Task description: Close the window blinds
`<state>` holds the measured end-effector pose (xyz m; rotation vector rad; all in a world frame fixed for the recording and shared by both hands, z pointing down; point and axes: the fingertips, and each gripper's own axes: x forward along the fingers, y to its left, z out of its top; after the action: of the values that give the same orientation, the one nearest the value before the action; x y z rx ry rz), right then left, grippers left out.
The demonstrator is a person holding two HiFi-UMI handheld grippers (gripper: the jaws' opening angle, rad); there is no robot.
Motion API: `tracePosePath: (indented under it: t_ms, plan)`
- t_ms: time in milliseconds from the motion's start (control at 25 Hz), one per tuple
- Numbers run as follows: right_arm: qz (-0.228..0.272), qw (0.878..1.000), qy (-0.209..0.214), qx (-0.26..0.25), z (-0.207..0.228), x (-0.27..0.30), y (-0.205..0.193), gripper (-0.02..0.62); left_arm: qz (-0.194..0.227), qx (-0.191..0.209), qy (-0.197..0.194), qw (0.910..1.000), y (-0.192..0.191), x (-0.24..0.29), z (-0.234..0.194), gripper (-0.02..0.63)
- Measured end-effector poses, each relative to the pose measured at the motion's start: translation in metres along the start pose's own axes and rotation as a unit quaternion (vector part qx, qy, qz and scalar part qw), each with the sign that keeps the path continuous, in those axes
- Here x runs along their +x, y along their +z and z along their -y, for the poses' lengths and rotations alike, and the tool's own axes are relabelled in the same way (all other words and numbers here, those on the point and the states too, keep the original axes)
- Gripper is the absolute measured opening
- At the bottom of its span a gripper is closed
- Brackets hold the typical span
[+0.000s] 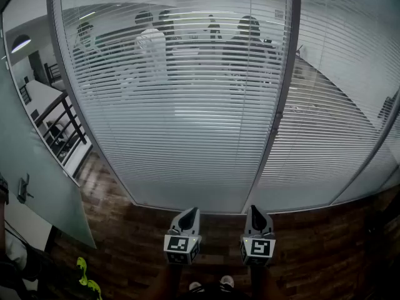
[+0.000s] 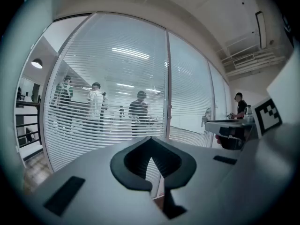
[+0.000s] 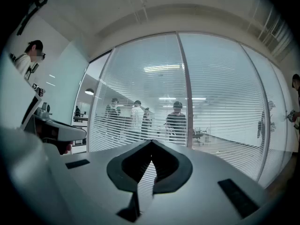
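Far left there's a frosted door [image 1: 37,167], ignore that. The blinds [image 1: 181,124] fill the glass wall straight ahead of you, on the far side of the wood floor [image 1: 125,230]. The slats sit flat enough that you can see the people [image 1: 150,49] behind them, so nothing's closed yet. Your left gripper [image 1: 189,212] hangs low and near you, jaws pressed together on nothing. Right of it, a dark post [image 1: 282,86] runs up between the panes with a small fitting [image 1: 277,122] partway up. I'd guess that's the tilt control, but it's too small to tell. Your right gripper [image 1: 255,210] is the same story: squeezed closed and empty. So step in close, spread the jaws before you reach, pinch the control squarely and turn slowly till the slats overlap. Then check the right-hand pane [image 1: 337,124].
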<state>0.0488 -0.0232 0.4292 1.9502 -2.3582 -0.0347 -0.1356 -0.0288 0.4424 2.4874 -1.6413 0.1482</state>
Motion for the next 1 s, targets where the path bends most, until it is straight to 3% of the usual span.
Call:
tracePosePath:
  t_ms: [560,1000]
  plan:
    - [-0.035,0.999,0.002,0.016,-0.006,0.000,-0.016,0.002,-0.005,0.001,0.019,0.9998,-0.005,-0.003,-0.007,-0.005]
    - [-0.023,1.000,0.003,0.021,-0.001,0.008,-0.024,0.002,-0.005,0.006,0.018,0.9998,-0.017,0.005,-0.007,-0.005]
